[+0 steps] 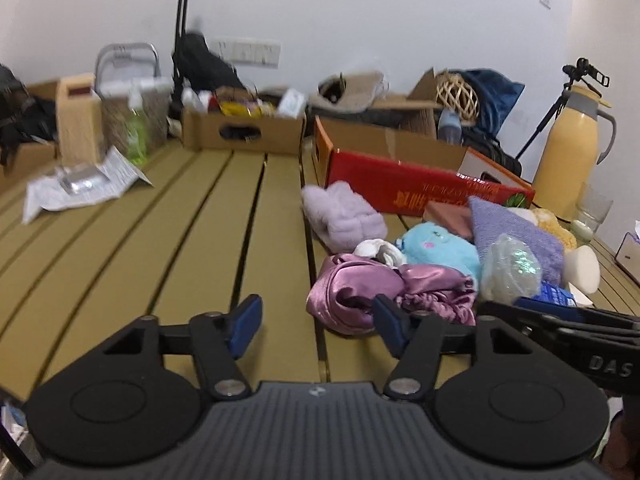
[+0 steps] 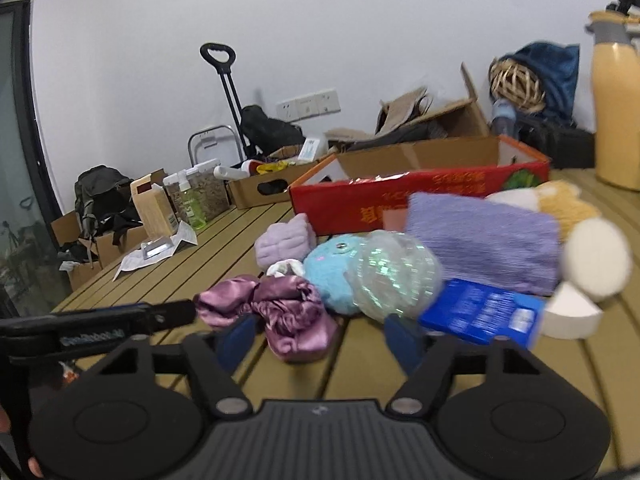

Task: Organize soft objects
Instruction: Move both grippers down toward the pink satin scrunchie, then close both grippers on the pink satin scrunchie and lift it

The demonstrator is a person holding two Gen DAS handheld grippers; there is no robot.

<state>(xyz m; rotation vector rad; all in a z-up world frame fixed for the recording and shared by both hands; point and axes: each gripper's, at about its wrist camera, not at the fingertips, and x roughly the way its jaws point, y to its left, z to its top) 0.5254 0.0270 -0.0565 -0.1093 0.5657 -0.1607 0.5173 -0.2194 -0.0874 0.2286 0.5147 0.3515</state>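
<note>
A pile of soft things lies on the slatted table: a purple satin cloth (image 1: 360, 292) (image 2: 276, 308), a blue plush toy (image 1: 436, 246) (image 2: 332, 268), a lilac fluffy item (image 1: 340, 216) (image 2: 284, 240), a purple knitted cloth (image 1: 516, 232) (image 2: 484, 236), a shiny bubble-wrap ball (image 1: 508, 268) (image 2: 394, 276) and a yellow plush (image 2: 568, 204). My left gripper (image 1: 316, 328) is open and empty, just left of the satin cloth. My right gripper (image 2: 320, 340) is open and empty, right in front of the satin cloth.
A red open cardboard box (image 1: 400, 168) (image 2: 420, 192) stands behind the pile. A blue packet (image 2: 484, 312) and white foam pieces (image 2: 576, 308) lie on the right. A yellow thermos (image 1: 572, 152), boxes of clutter (image 1: 240, 128) and a paper sheet (image 1: 80, 188) line the back and left.
</note>
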